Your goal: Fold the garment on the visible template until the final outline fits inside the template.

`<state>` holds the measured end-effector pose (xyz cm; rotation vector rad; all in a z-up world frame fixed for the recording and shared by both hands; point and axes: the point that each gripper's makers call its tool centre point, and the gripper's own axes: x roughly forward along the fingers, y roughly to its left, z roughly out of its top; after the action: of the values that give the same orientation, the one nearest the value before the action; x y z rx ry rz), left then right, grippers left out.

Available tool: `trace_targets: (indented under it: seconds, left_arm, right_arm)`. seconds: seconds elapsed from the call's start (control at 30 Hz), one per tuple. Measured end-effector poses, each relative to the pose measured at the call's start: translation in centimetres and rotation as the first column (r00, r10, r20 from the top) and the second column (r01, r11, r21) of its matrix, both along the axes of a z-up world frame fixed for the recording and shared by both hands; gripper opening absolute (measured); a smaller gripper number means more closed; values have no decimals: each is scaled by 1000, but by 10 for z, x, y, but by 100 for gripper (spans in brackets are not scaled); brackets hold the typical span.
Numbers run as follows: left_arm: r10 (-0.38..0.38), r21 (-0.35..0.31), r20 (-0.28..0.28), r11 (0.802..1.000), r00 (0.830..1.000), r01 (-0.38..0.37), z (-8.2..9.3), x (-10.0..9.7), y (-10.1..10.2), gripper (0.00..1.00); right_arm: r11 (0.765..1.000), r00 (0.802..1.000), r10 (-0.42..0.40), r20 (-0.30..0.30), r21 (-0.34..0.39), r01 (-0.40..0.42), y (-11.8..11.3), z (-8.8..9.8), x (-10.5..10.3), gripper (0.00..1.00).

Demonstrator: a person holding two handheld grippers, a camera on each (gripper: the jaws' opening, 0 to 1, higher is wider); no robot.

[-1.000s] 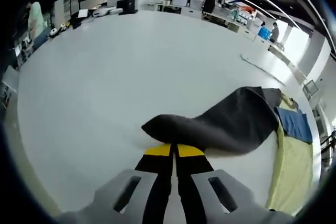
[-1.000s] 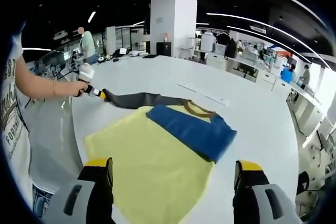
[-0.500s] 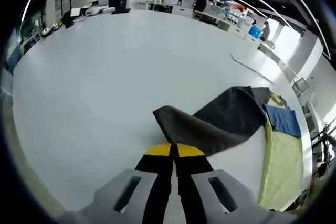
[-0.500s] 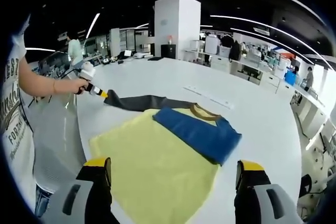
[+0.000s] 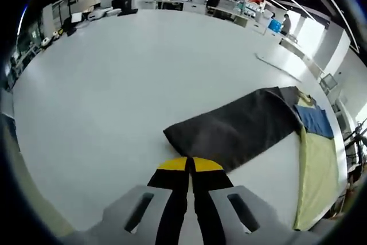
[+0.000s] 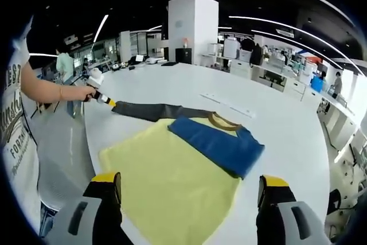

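Note:
The garment lies on the white table (image 6: 287,124): a yellow body (image 6: 166,182), a blue sleeve (image 6: 221,144) folded across its chest, and a dark grey sleeve (image 6: 152,110) stretched out to the side. My left gripper (image 5: 189,163) is shut on the end of that dark sleeve (image 5: 229,127), which lies nearly flat on the table. Beyond it are the yellow body (image 5: 315,164) and blue sleeve (image 5: 317,120). In the right gripper view the left gripper (image 6: 106,100) shows at the sleeve's tip. My right gripper (image 6: 189,190) hangs open over the yellow body's near edge, holding nothing.
A person's arm (image 6: 51,90) holds the left gripper at the table's left edge. A thin pale strip (image 6: 226,102) lies on the table beyond the collar. Desks, a white pillar (image 6: 192,27) and people stand far behind.
The dark sleeve, lifted and curled at its end before, now lies flatter and stretched out on the table. My right gripper has stayed open in place.

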<state>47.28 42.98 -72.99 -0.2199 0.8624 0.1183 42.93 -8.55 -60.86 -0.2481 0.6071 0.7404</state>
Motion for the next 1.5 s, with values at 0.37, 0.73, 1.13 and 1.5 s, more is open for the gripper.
trace_targets:
  seconds: [0.37, 0.73, 1.13, 1.5]
  left_arm:
    - [-64, 88, 8, 994, 998, 63, 3, 17, 23, 0]
    - [-85, 92, -51, 992, 995, 90, -13, 15, 29, 0]
    - [-72, 114, -45, 991, 996, 77, -10, 14, 35, 7]
    - [58, 22, -26, 998, 998, -58, -8, 2, 21, 21]
  right_arm:
    - [1000, 1000, 12, -15, 6, -12, 5, -1, -2, 99]
    - [1000, 1000, -7, -19, 4, 7, 1, -1, 0, 99]
    - [1000, 1000, 1, -14, 5, -1, 1, 1, -1, 99]
    - [1000, 1000, 1, -11, 1, -1, 0, 0, -2, 99]
